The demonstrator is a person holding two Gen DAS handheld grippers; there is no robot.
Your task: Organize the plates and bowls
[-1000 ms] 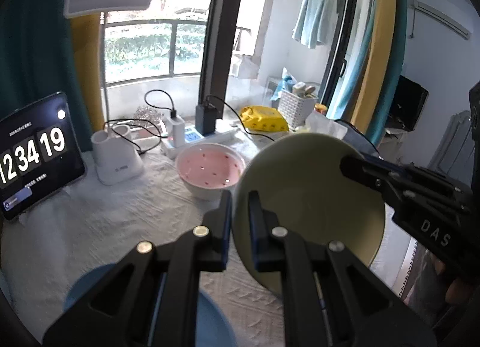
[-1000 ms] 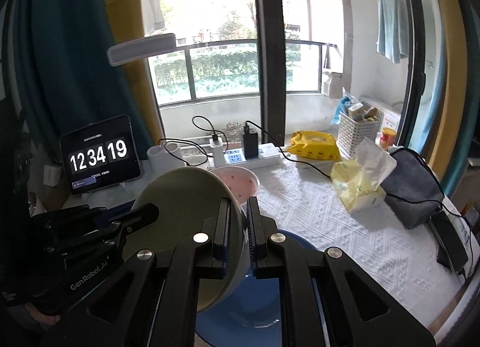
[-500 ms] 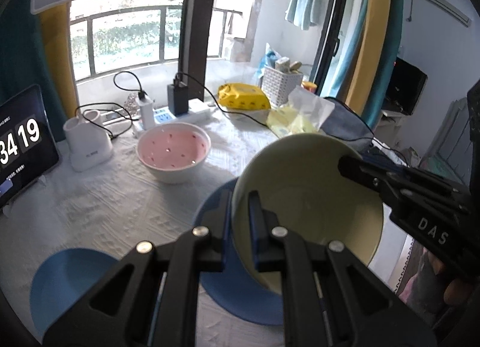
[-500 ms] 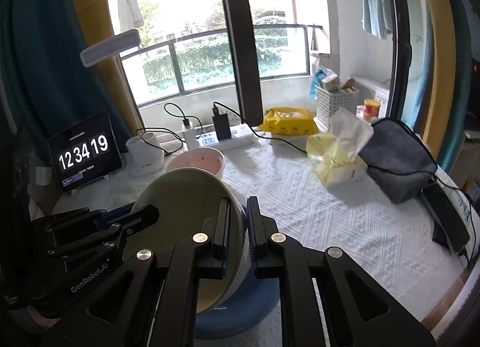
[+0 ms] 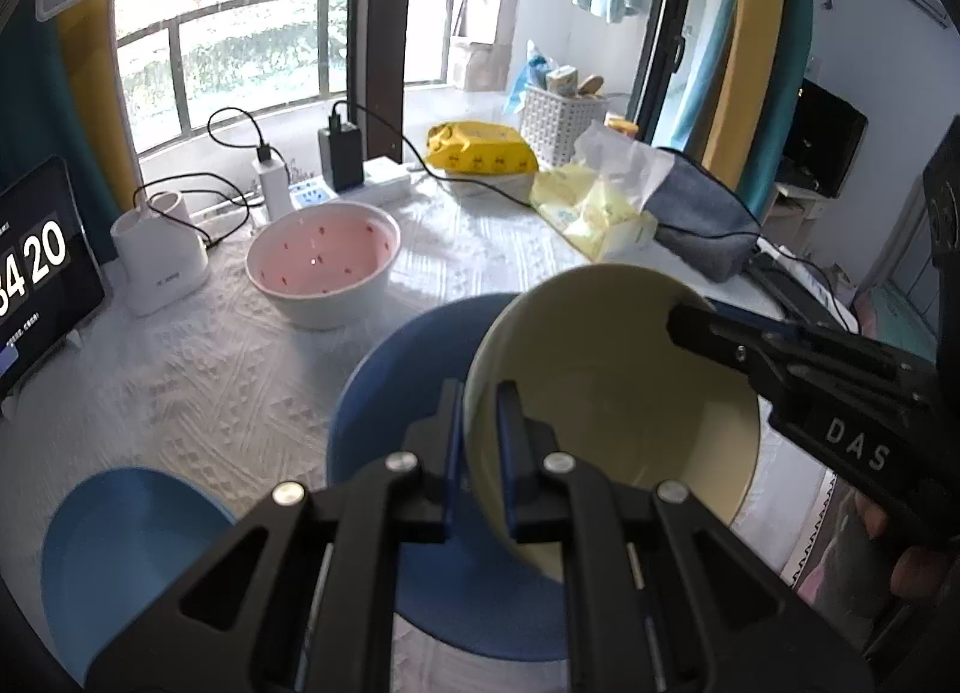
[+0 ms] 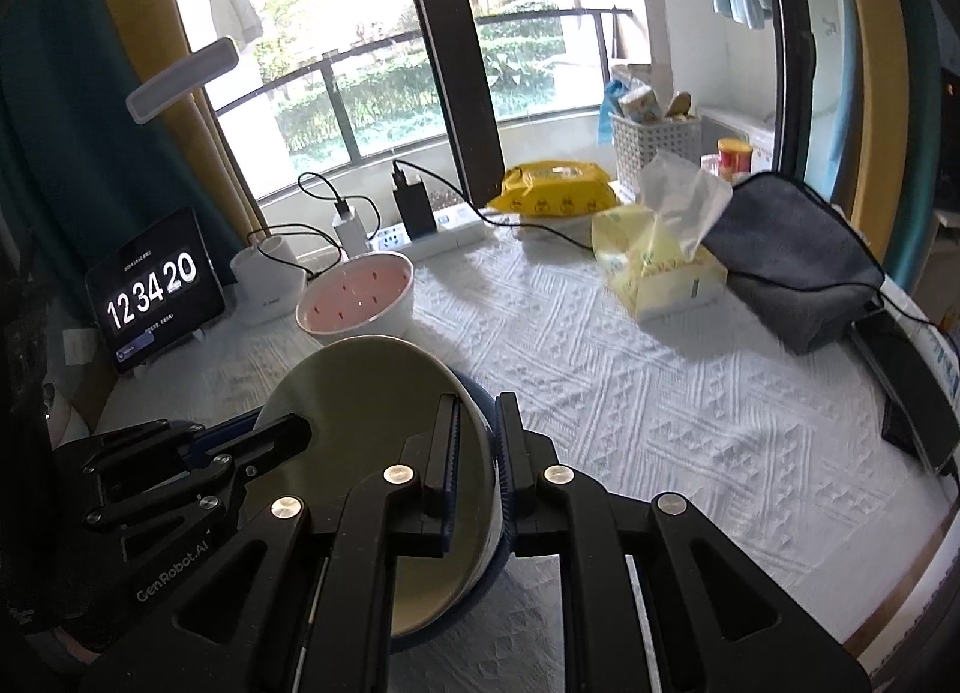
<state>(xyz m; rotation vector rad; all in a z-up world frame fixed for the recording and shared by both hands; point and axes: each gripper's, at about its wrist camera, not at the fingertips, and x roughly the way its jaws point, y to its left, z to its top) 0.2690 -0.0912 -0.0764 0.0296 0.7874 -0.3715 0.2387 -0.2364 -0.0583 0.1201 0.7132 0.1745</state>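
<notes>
Together clamping one pale green bowl (image 5: 612, 411): left gripper (image 5: 480, 465) pinched narrow on the rim at the bowl's 8 o'clock, right gripper (image 6: 477, 459) pinched likewise on the opposite rim, seen in the left view at 2 o'clock. Held tilted, mouth turned toward the left camera, off the cloth. Directly beneath, lying on the white textured counter (image 6: 630, 393), a large blue plate (image 5: 396, 369). At 7 o'clock of that plate, apart from it, a second blue plate (image 5: 120, 549). At 11 o'clock, toward the window, a pink-lined bowl with small red specks (image 5: 324, 267), upright and alone. Farther out at 9 o'clock, a tablet showing clock digits (image 6: 153, 291); at 1 o'clock, a yellow tissue pack (image 6: 654, 255) beside a grey pouch (image 6: 786, 255).
</notes>
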